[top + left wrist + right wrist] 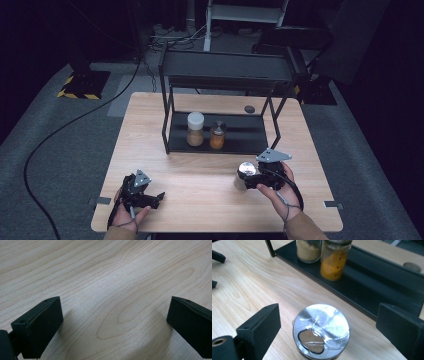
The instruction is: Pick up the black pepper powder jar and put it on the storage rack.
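Standing upright on the wooden table (200, 172), just in front of the black rack (225, 75), we've got a spice jar w/ shiny metal lid (321, 331) between the right gripper (327, 332) jaws, which are wide open, not touching it. Two more spice jars (322, 255) sit on the rack's bottom shelf. Left gripper (113, 322) also wide open, holding nothing, low over bare tabletop.

A small jar (321, 331) with a shiny silver lid wrapped in clear film stands upright on the bench (249, 292), just in front of the black rack (372, 287), its lid showing a dark opening
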A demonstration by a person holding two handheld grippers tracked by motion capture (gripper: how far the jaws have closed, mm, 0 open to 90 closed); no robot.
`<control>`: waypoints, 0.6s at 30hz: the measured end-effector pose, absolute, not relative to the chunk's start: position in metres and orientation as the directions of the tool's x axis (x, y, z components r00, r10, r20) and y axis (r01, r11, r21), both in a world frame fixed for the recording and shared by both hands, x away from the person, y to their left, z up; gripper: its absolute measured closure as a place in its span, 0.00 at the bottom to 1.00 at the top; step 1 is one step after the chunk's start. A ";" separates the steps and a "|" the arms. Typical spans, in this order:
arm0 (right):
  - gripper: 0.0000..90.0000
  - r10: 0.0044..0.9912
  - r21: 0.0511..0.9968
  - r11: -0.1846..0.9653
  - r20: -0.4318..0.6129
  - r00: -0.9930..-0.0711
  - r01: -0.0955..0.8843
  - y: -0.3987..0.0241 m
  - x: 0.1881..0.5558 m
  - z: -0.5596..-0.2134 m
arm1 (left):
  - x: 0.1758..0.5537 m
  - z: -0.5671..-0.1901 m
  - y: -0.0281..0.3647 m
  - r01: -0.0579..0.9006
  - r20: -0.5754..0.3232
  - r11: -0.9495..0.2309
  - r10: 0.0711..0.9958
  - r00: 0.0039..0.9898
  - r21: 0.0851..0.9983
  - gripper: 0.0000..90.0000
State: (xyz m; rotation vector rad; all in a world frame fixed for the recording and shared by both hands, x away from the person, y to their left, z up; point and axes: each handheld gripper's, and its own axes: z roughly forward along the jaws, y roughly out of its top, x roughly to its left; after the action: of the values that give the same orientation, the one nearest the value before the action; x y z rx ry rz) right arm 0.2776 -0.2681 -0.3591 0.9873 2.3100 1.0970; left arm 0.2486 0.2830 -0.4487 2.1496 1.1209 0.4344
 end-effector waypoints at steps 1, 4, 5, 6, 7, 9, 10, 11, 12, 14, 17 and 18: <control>0.07 0.739 0.786 0.444 -0.050 -0.672 0.431 -0.268 0.278 -0.361 | 0.249 -0.449 0.283 0.596 -0.012 -0.410 0.817 0.576 0.691 0.01; 0.07 0.740 0.782 0.443 -0.042 -0.672 0.439 -0.269 0.280 -0.368 | 0.249 -0.449 0.283 0.596 -0.012 -0.410 0.817 0.576 0.691 0.00; 0.07 0.739 0.781 0.444 -0.042 -0.672 0.439 -0.269 0.280 -0.369 | 0.249 -0.449 0.283 0.596 -0.012 -0.410 0.817 0.576 0.691 0.01; 0.07 0.739 0.779 0.446 -0.043 -0.673 0.440 -0.269 0.280 -0.372 | 0.249 -0.449 0.283 0.596 -0.012 -0.410 0.817 0.576 0.691 0.01; 0.07 0.739 0.778 0.447 -0.042 -0.673 0.442 -0.269 0.281 -0.373 | 0.249 -0.449 0.283 0.596 -0.012 -0.410 0.817 0.576 0.691 0.00; 0.07 0.738 0.775 0.448 -0.040 -0.673 0.445 -0.270 0.281 -0.377 | 0.249 -0.449 0.283 0.596 -0.012 -0.410 0.817 0.576 0.691 0.01; 0.07 0.740 0.775 0.447 -0.040 -0.672 0.446 -0.270 0.282 -0.380 | 0.249 -0.449 0.283 0.596 -0.012 -0.410 0.817 0.576 0.691 0.01; 0.07 0.740 0.775 0.446 -0.039 -0.671 0.447 -0.270 0.282 -0.382 | 0.249 -0.449 0.283 0.596 -0.012 -0.410 0.817 0.576 0.691 0.00; 0.07 0.740 0.774 0.447 -0.038 -0.671 0.449 -0.270 0.282 -0.383 | 0.249 -0.449 0.283 0.596 -0.012 -0.410 0.817 0.576 0.691 0.00; 0.08 0.740 0.769 0.449 -0.034 -0.672 0.455 -0.270 0.284 -0.387 | 0.249 -0.449 0.283 0.596 -0.012 -0.410 0.817 0.576 0.691 0.01; 0.11 0.736 0.764 0.454 -0.032 -0.676 0.458 -0.269 0.285 -0.390 | 0.249 -0.449 0.283 0.596 -0.012 -0.410 0.817 0.576 0.691 0.01; 0.12 0.734 0.760 0.458 -0.031 -0.679 0.461 -0.268 0.286 -0.391 | 0.249 -0.449 0.283 0.596 -0.012 -0.410 0.817 0.576 0.691 0.01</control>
State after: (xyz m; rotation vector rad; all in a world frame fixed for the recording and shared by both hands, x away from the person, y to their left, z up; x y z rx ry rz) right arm 0.2865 -0.2685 -0.3913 1.0110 2.3581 1.0677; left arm 0.2486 0.2831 -0.4488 2.1495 1.1209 0.4345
